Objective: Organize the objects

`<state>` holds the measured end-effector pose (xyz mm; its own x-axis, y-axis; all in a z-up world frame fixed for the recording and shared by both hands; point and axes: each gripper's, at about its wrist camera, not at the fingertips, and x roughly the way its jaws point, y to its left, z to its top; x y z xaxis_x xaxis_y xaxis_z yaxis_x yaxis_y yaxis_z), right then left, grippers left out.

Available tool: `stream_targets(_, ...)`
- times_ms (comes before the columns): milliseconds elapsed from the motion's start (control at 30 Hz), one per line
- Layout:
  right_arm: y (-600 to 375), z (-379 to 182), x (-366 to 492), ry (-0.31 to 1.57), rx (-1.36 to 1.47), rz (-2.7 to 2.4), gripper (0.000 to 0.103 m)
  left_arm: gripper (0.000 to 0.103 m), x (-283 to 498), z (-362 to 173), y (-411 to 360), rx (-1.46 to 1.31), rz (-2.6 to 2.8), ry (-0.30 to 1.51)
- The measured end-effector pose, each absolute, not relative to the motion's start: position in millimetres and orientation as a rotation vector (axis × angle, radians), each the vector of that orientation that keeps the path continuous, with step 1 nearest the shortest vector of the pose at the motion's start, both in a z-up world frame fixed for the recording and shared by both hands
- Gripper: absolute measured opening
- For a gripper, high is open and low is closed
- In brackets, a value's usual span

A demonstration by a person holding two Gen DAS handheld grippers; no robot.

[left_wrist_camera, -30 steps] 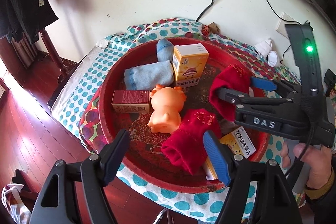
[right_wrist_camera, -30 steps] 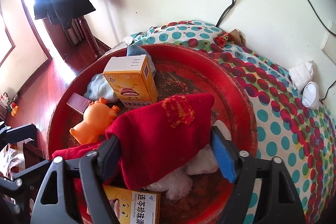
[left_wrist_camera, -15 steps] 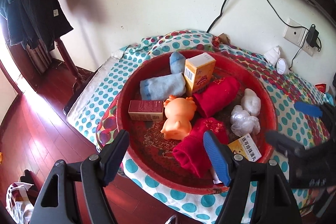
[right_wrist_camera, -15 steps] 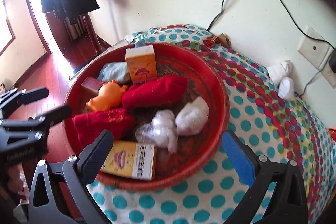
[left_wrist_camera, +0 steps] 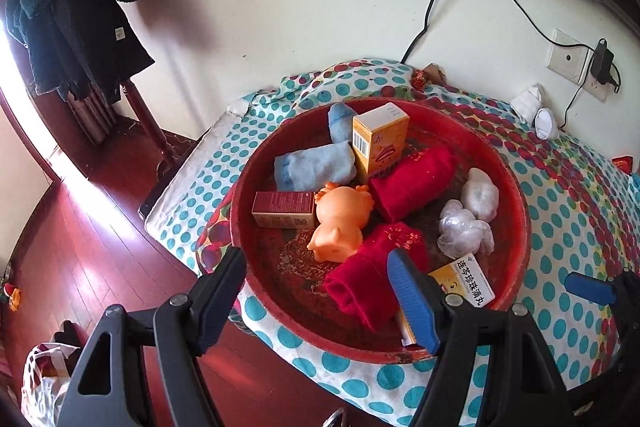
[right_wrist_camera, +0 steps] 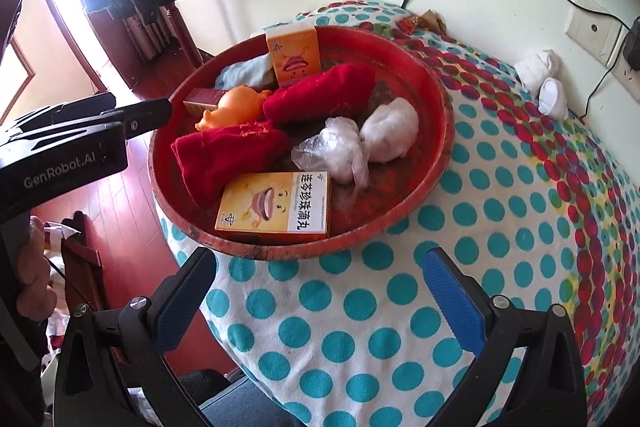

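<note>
While both tools hang spread and empty, the left gripper (left_wrist_camera: 316, 291) over the red basin's (left_wrist_camera: 516, 211) near rim and the right gripper (right_wrist_camera: 320, 287) above the dotted cloth (right_wrist_camera: 500, 227) beside it, two red socks (right_wrist_camera: 320, 95), blue socks (left_wrist_camera: 316, 167), an orange toy (left_wrist_camera: 340, 219) and boxes (right_wrist_camera: 276, 203) lie inside the basin.

Socks (left_wrist_camera: 412, 183), boxes (left_wrist_camera: 380, 139), toy (left_wrist_camera: 340, 223), bags (left_wrist_camera: 464, 231) in basin (left_wrist_camera: 516, 195); basin on tablecloth (left_wrist_camera: 568, 195).
</note>
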<state>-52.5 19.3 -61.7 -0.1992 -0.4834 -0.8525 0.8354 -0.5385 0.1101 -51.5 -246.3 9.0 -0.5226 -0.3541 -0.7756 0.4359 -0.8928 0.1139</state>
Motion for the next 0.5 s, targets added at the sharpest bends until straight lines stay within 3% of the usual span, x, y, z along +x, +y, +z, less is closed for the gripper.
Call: stream_targets(500,5,-64,-37,0.521,1.147,-1.819,0.103,0.075,-51,10,-237,1.199,-2.485,0.183)
